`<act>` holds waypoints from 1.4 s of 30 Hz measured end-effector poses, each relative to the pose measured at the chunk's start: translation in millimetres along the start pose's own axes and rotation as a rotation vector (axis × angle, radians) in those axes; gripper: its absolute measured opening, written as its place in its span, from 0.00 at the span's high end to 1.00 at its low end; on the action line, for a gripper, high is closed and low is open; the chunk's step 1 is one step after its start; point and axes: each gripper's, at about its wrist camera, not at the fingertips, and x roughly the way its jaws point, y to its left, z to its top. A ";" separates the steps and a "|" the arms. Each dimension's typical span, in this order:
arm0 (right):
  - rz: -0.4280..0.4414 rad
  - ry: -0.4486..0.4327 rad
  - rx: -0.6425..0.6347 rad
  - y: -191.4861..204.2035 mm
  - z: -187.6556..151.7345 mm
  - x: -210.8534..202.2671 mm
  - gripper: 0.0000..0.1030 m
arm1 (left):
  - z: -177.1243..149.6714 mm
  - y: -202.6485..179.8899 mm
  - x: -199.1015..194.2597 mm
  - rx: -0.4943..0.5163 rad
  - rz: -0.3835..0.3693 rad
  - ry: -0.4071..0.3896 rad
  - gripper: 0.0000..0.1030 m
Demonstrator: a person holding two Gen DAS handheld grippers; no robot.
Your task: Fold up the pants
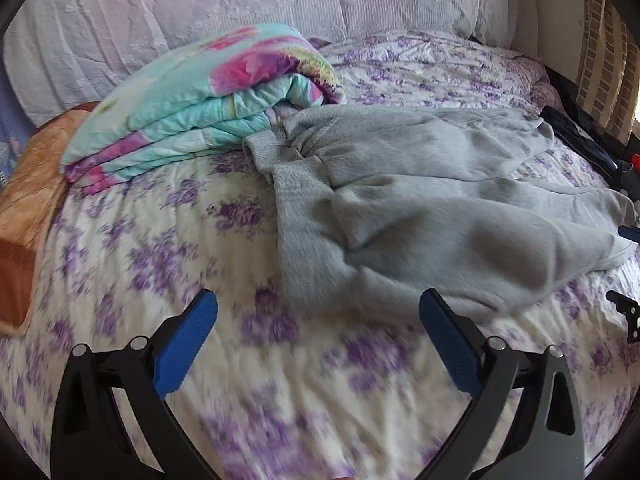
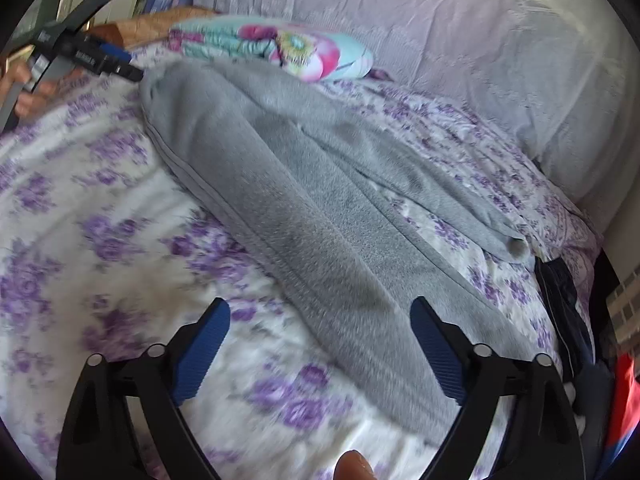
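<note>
Both blue-padded grippers, left (image 1: pixel 318 312) and right (image 2: pixel 320 320), stood spread apart, gripping nothing. Crumpled grey fleece pants (image 1: pixel 400 208) lay beyond on the purple-flowered white bedsheet (image 1: pixel 160 248), their far waistband touching a folded turquoise floral quilt (image 1: pixel 192 104); motion blur obscured the near cuffs.

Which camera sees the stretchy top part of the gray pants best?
The left wrist view. The ribbed waistband of the gray pants lies near the middle, beside the folded flowery quilt. The right wrist view mostly shows the long legs; the top end is far off.
</note>
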 end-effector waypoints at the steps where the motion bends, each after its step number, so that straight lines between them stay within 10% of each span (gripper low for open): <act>1: -0.005 0.009 -0.018 0.6 0.6 6.3 0.14 | 3.9 4.7 10.2 0.002 -0.023 0.012 0.05; 5: -0.006 0.047 -0.066 2.0 4.1 29.4 0.21 | 12.6 20.1 46.4 -0.004 -0.211 0.076 0.18; 6: 0.004 0.051 -0.064 2.0 4.4 33.3 0.34 | 12.4 21.9 52.0 -0.016 -0.281 0.092 0.39; 9: 0.044 0.046 -0.053 2.3 7.5 34.2 0.83 | 9.2 23.3 49.8 -0.041 -0.360 0.073 0.58; 12: 0.003 0.022 -0.055 3.0 9.8 23.6 0.89 | 7.9 21.2 25.7 -0.041 -0.387 0.021 0.71; 19: 0.027 -0.050 -0.079 15.6 0.5 -60.2 0.89 | -26.2 17.7 -81.6 -0.073 -0.454 -0.105 0.79; 26: 0.065 0.018 -0.125 60.5 -45.2 -73.1 0.86 | -118.4 19.4 -133.2 -0.169 -0.336 -0.109 0.88; 28: 0.048 0.033 -0.106 62.3 -48.6 -65.2 0.60 | -125.9 22.1 -124.2 -0.209 -0.270 -0.072 0.74; 30: 0.053 0.016 -0.050 57.6 -43.8 -70.8 0.36 | -120.6 22.8 -118.4 -0.231 -0.247 -0.090 0.23; 32: 0.029 -0.047 -0.023 55.5 -40.0 -84.8 0.25 | -112.8 21.5 -111.8 -0.209 -0.251 -0.111 0.08; 37: 0.017 -0.146 -0.076 75.3 -36.3 -108.2 0.24 | -82.1 -0.4 -68.8 -0.091 -0.286 -0.074 0.09; 39: 0.046 -0.160 -0.098 87.1 -35.2 -109.5 0.24 | -75.7 -10.7 -46.8 -0.046 -0.325 0.000 0.44; 42: 0.076 -0.201 -0.127 103.5 -24.0 -111.2 0.24 | -76.6 -18.8 -24.5 -0.003 -0.371 0.079 0.54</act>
